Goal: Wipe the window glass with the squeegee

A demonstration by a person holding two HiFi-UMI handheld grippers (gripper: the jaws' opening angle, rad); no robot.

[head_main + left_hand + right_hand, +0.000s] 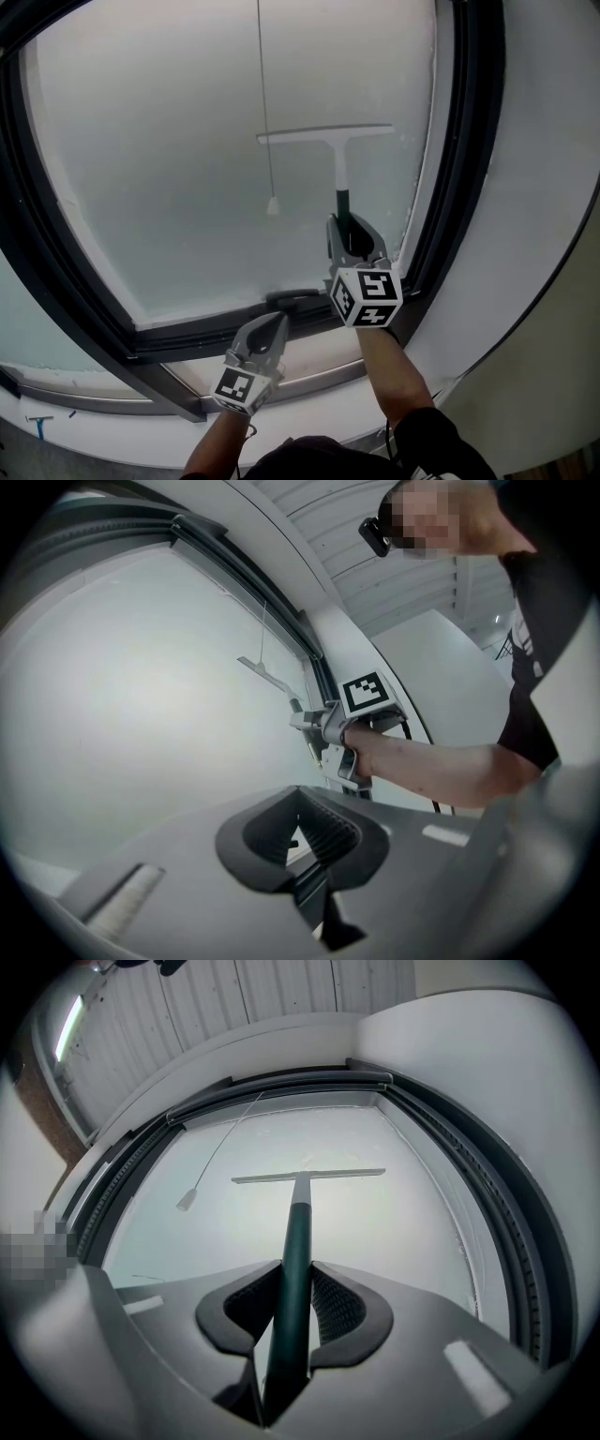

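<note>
Right gripper point(293, 1309) clenched on the squeegee point(338, 155) handle, I should press the blade flat against the glass point(159, 141) and draw it straight down, evenly.

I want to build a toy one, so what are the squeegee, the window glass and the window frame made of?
The squeegee has a white head, likely matte plastic, and a smooth dark green handle, plastic or rubber. The window glass is glass, but milky: nothing shows through. The frame is dark with a soft shine, maybe painted metal.
</note>
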